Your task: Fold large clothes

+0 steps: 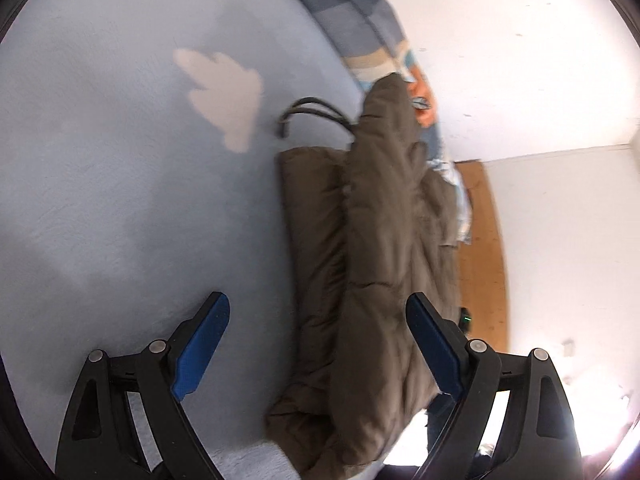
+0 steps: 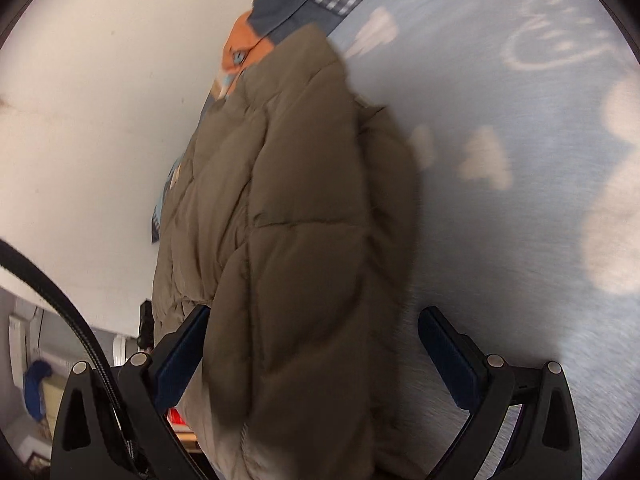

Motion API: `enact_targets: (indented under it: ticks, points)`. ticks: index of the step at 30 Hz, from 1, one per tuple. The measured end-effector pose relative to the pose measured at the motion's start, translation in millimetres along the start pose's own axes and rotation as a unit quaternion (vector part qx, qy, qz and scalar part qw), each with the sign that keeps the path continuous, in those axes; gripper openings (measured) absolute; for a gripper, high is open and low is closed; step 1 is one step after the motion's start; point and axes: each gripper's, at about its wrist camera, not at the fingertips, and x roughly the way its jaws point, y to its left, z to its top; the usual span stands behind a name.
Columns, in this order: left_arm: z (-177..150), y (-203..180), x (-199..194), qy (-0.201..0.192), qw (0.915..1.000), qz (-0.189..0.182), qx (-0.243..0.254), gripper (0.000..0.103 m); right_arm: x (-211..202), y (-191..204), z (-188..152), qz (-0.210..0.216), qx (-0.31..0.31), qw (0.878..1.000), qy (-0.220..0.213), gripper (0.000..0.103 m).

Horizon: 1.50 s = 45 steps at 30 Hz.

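Note:
An olive-brown puffer jacket lies bunched lengthwise on a light blue bed sheet, with a black drawstring loop at its far end. My left gripper hovers open over the jacket's near end, and its blue pads stand apart from the fabric. In the right wrist view the jacket fills the middle. My right gripper is wide open astride it. Its left pad is partly hidden behind the jacket's edge, while its right pad is off the fabric, over the sheet.
A checked blue and orange blanket lies along the white wall beyond the jacket, seen also as the blanket in the right wrist view. A wooden strip runs beside the bed. A black cable crosses the lower left.

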Motion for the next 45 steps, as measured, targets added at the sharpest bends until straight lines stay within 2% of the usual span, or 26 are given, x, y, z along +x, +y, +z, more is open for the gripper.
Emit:
enact_targets:
  ticks: [3, 7, 11, 14, 16, 18, 19, 21, 23, 25, 26, 32, 35, 36, 39, 42, 45]
  points:
    - [8, -1, 6, 0.005, 0.9998, -0.022, 0.002, 0.089, 12, 6, 6, 0.007, -0.014, 1.0, 0.019, 0.103]
    - [15, -20, 43, 0.056, 0.9975, 0.011, 0.042, 0.089, 30, 12, 15, -0.002, -0.019, 0.999, 0.037, 0.103]
    - [13, -53, 87, 0.095, 0.9889, 0.064, 0.094, 0.09, 46, 18, 23, -0.014, -0.025, 0.998, 0.051, 0.103]
    - [7, -70, 96, 0.085, 0.983, 0.117, 0.114, 0.09, 57, 32, 25, -0.036, -0.041, 0.997, 0.056, 0.103]
    - [2, -79, 93, 0.062, 0.9803, 0.14, 0.125, 0.078, 59, 45, 21, -0.06, -0.068, 0.995, 0.049, 0.093]
    - [-6, -90, 88, 0.041, 0.9771, 0.16, 0.134, 0.067, 53, 58, 16, -0.077, -0.087, 0.993, 0.028, 0.076]
    - [-12, -99, 86, 0.025, 0.9735, 0.178, 0.141, 0.062, 50, 68, 12, -0.093, -0.101, 0.99, 0.015, 0.072]
    - [-23, -113, 84, 0.004, 0.9652, 0.21, 0.156, 0.056, 46, 87, 5, -0.124, -0.124, 0.984, -0.004, 0.06]
    - [-33, -127, 83, -0.016, 0.9554, 0.245, 0.164, 0.053, 44, 105, 0, -0.154, -0.14, 0.978, -0.021, 0.054]
    - [-44, -144, 79, -0.035, 0.9422, 0.276, 0.187, 0.047, 40, 125, -7, -0.18, -0.153, 0.971, -0.034, 0.049]
    - [-49, -150, 75, -0.041, 0.9395, 0.281, 0.191, 0.045, 37, 134, -9, -0.187, -0.157, 0.969, -0.039, 0.047]
    - [-72, -171, 41, -0.047, 0.9407, 0.278, 0.189, 0.037, 18, 181, -33, -0.211, -0.19, 0.957, -0.058, 0.042]
    - [-93, -180, 17, -0.055, 0.9377, 0.276, 0.203, 0.024, 7, 194, -40, -0.209, -0.193, 0.957, -0.06, 0.042]
    - [-102, -187, 7, -0.053, 0.9413, 0.261, 0.207, 0.021, 2, 199, -46, -0.208, -0.198, 0.956, -0.061, 0.042]
    - [-120, -191, 10, -0.036, 0.937, 0.284, 0.2, 0.021, -9, 212, -68, -0.202, -0.212, 0.954, -0.062, 0.042]
    - [-134, -168, 12, -0.022, 0.9313, 0.304, 0.199, 0.021, -21, 206, -93, -0.217, -0.218, 0.95, -0.053, 0.042]
    - [-129, -142, 11, -0.026, 0.9478, 0.272, 0.164, 0.023, -18, 184, -107, -0.232, -0.194, 0.952, -0.047, 0.041]
